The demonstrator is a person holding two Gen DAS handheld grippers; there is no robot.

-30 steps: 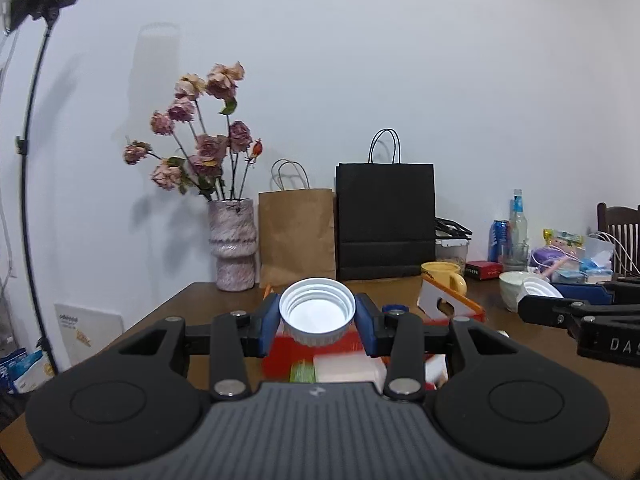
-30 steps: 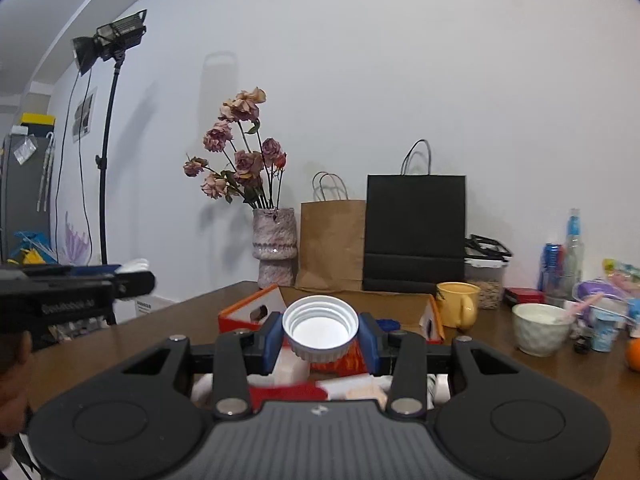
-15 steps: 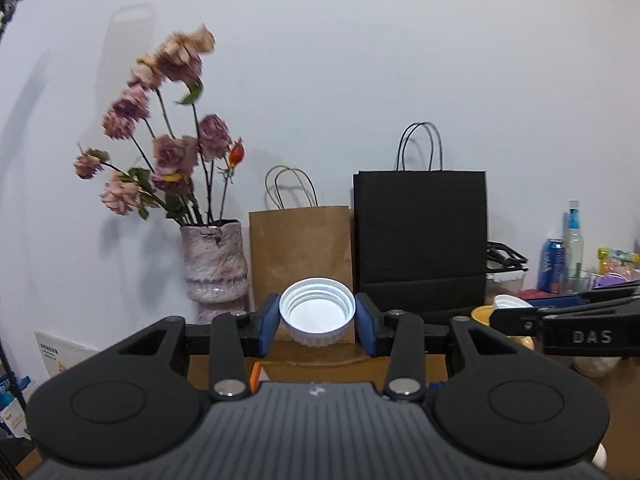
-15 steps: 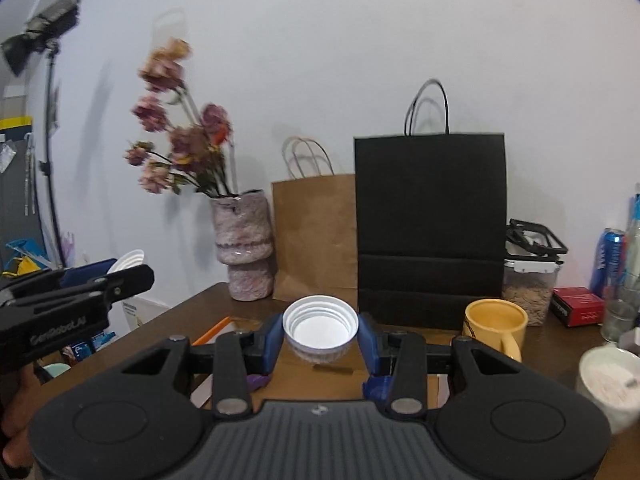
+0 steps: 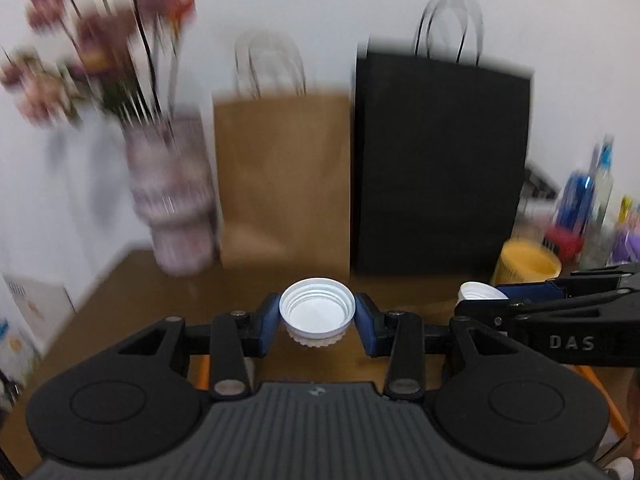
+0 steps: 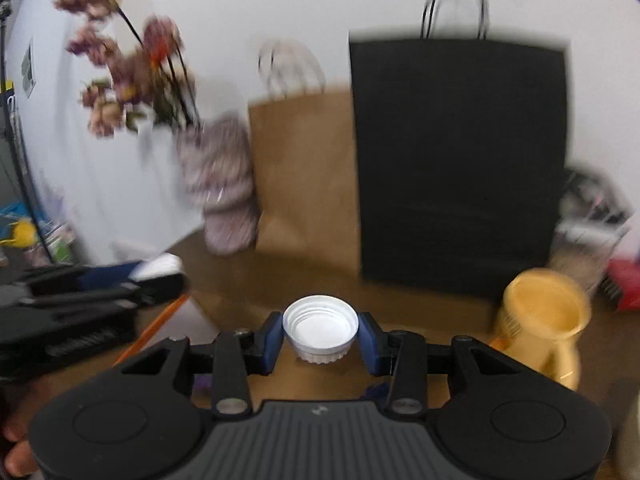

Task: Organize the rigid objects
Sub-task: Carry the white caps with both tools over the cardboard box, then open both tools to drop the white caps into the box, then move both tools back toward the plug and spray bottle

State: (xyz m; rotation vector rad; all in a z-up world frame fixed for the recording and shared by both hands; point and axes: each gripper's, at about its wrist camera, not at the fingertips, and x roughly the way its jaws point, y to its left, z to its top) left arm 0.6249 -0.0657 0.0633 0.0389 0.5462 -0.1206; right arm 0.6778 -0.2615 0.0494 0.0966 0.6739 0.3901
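Observation:
In the left wrist view my left gripper [image 5: 317, 322] is shut on a white screw cap [image 5: 317, 312], held open side up between the blue pads above the wooden table [image 5: 132, 280]. My right gripper [image 6: 320, 338] grips a second white cap [image 6: 320, 326] the same way. Each gripper shows in the other's view: the right gripper [image 5: 480, 300] comes in from the right with its cap [image 5: 474, 291], and the left gripper [image 6: 160, 274] from the left with its cap [image 6: 162, 264]. Both pictures are blurred by motion.
A brown paper bag [image 5: 282, 180] and a black paper bag [image 5: 438, 168] stand against the wall just ahead. A vase of dried flowers [image 5: 172, 196] stands to their left, a yellow mug [image 6: 540, 316] and cans and bottles [image 5: 588, 200] to the right. An orange-edged box [image 6: 160, 328] lies below.
Both grippers have travelled forward over the table toward the paper bags, which now loom large, and tipped downward. Each cap stays gripped. The box of items has slipped beneath the view.

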